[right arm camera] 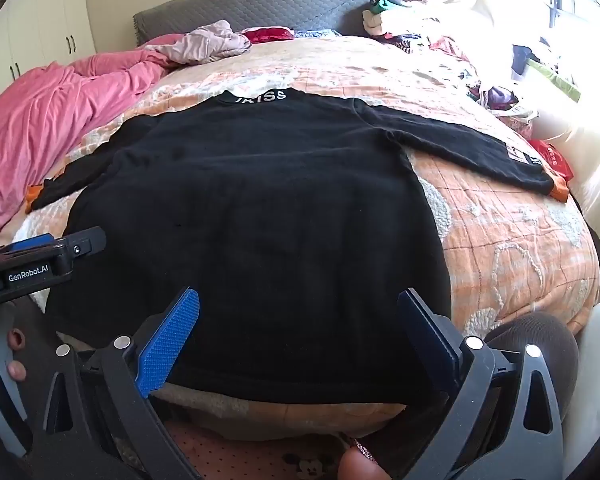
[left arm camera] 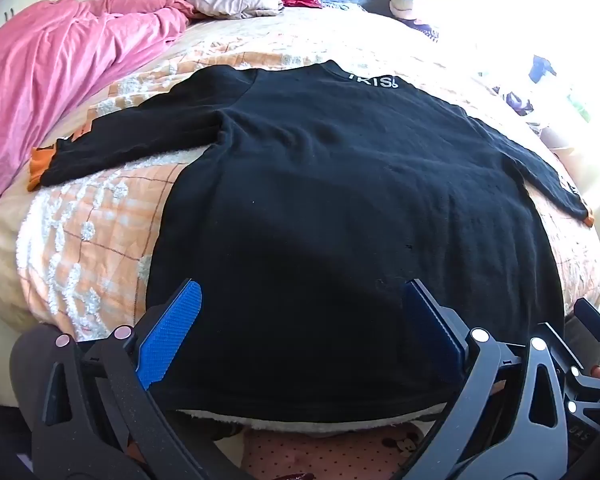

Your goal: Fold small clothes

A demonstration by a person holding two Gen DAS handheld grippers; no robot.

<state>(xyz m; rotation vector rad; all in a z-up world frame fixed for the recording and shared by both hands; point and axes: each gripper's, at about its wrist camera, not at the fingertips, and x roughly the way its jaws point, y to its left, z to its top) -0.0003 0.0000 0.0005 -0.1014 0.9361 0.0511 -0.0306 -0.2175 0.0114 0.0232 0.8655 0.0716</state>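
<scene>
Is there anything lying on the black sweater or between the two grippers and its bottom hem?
Nothing visible. The black sweater lies flat on the quilt with nothing on it. The left gripper and right gripper hang open just over its hem. The pink blanket and clothes pile lie off to the sides.

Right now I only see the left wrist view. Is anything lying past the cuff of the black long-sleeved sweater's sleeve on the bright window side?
Observer: Yes. A red plastic bag lies just beyond the orange cuff of the black long-sleeved sweater.
Operator: And the other tool's blue fingers?
Observer: The right gripper is open, gripping nothing, above the sweater's near hem.
Operator: Does my own tool carry writing?
Observer: The left gripper bears a white GenRobot.AI label on its body.
</scene>
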